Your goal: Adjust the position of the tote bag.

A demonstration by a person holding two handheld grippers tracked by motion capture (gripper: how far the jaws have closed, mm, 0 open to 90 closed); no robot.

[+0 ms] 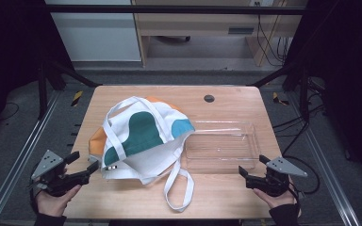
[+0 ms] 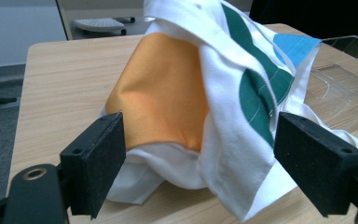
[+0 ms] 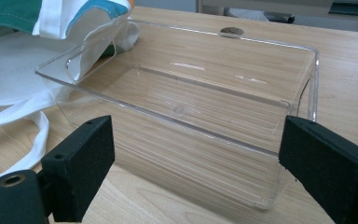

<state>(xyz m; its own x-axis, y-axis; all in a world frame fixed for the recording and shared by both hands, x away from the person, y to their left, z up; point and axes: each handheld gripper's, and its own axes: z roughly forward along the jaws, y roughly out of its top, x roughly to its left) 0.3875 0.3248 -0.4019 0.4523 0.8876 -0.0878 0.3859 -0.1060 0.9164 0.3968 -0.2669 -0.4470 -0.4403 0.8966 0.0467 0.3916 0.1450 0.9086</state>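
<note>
On table (image 1: 226, 193): tote bag (image 1: 139, 139) beside clear tray (image 1: 221, 146), both grippers wide.

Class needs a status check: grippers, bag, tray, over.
Left gripper open, facing tote bag. Right gripper open, facing clear tray. Bag edge overlaps tray's rim.

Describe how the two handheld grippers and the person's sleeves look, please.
Each gripper, left gripper and right gripper, is black with two blocky jaws. Their pads look matte and grainy, with a small round hole near the base. A grey three-cornered plate with small holes sits on top of each. A dark cable trails from the right one. The sleeves are dark.
</note>
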